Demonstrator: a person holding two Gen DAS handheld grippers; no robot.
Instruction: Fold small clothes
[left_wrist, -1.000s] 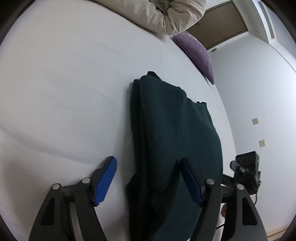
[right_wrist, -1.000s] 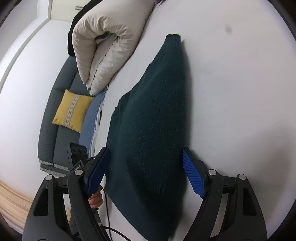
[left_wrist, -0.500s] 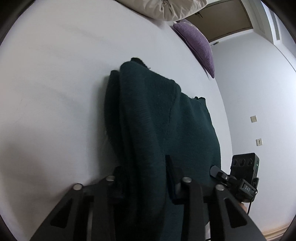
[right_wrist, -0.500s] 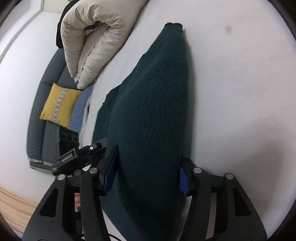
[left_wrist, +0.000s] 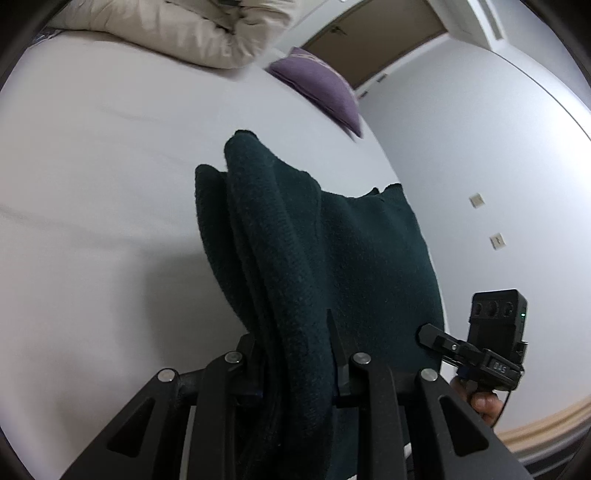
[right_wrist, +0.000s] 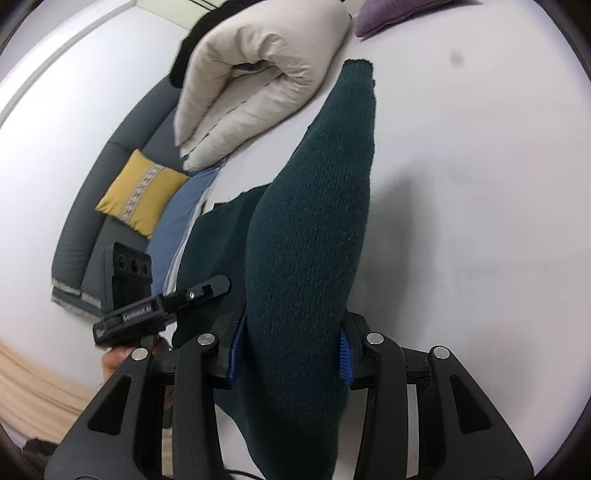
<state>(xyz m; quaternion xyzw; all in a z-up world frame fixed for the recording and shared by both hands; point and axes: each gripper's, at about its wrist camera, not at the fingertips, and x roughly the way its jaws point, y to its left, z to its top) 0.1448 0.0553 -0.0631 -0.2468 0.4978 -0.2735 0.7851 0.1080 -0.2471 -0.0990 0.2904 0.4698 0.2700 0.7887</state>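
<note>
A dark green knit garment (left_wrist: 303, 258) lies folded lengthwise on the white bed (left_wrist: 92, 221). My left gripper (left_wrist: 295, 354) is shut on its near end and lifts it off the sheet. My right gripper (right_wrist: 291, 343) is shut on the other near corner of the same garment (right_wrist: 314, 221), whose raised fold runs away from me towards its far tip. Each gripper shows in the other's view: the right one (left_wrist: 480, 354) at the lower right, the left one (right_wrist: 147, 306) at the lower left.
A rolled beige duvet (right_wrist: 258, 85) lies at the far end of the bed, with a purple cushion (left_wrist: 321, 88) beside it. A grey sofa (right_wrist: 88, 229) with a yellow cushion (right_wrist: 142, 192) stands past the bed's left edge. A wall with sockets (left_wrist: 476, 199) is right.
Both grippers closed from open onto the garment's near end, then raised it. The fold now stands up off the sheet and the views have tilted upward.
</note>
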